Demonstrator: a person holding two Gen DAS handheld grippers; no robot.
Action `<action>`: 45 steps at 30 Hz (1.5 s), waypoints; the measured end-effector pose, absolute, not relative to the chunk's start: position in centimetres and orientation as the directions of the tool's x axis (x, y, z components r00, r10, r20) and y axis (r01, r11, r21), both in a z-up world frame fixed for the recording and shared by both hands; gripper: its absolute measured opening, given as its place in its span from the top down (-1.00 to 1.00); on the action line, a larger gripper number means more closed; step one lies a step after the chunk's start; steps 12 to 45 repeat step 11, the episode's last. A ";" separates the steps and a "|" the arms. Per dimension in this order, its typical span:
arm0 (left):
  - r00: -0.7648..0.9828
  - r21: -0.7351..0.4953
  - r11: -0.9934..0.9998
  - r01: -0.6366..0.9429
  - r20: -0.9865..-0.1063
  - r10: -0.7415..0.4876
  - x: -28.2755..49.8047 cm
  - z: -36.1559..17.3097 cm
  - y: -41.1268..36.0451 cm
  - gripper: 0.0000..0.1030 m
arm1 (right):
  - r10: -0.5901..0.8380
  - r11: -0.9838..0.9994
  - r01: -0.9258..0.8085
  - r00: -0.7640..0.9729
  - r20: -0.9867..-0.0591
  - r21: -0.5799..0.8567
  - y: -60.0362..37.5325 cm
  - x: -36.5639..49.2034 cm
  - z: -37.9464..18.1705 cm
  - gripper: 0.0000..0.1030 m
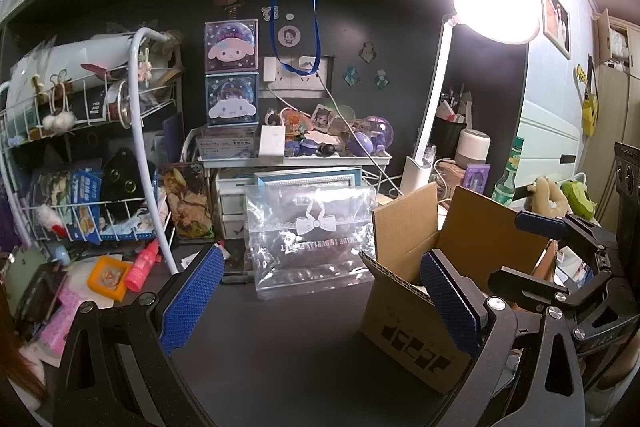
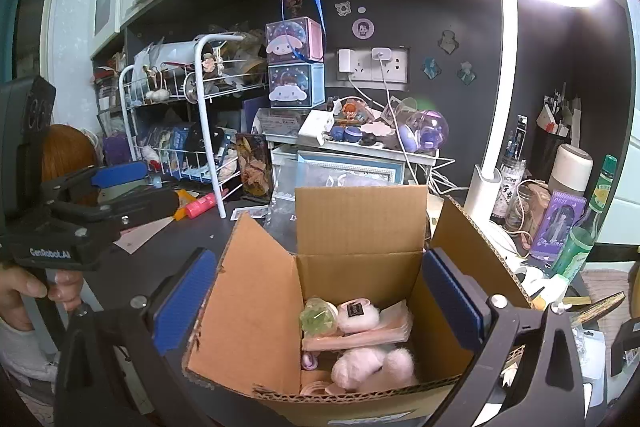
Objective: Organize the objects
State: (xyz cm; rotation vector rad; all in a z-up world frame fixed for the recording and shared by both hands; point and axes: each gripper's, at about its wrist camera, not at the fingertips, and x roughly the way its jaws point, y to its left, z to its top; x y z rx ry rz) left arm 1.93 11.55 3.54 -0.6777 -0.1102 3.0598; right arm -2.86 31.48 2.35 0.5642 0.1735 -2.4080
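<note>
Both grippers are spread and empty. The right gripper [image 2: 316, 301] hovers over the open box [image 2: 256, 311] near the desk's front edge; the left gripper [image 1: 320, 297] should approach the plastic bag [image 1: 312, 235] squarely.

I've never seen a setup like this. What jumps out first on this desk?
Probably the open cardboard box at the front of the dark desk, holding fluffy pink items. The blue-padded right gripper hangs open over it, and the left gripper is open beside it. Behind glares a bright desk lamp, with two cartoon character boxes stacked further left.
</note>
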 end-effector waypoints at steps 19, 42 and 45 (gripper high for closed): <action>-0.903 -0.082 -0.997 0.001 -0.429 0.034 2.1 3.4 11.4 -0.92 | -0.573 -0.776 0.631 -0.689 -0.443 0.022 31.4 -2.7 2.2 -0.99; -0.903 -0.082 -0.997 0.001 -0.429 0.034 2.1 3.4 11.4 -0.92 | -0.573 -0.776 0.631 -0.689 -0.443 0.022 31.4 -2.7 2.2 -0.99; -0.903 -0.082 -0.997 0.001 -0.429 0.034 2.1 3.4 11.4 -0.92 | -0.573 -0.776 0.631 -0.689 -0.443 0.022 31.4 -2.7 2.2 -0.99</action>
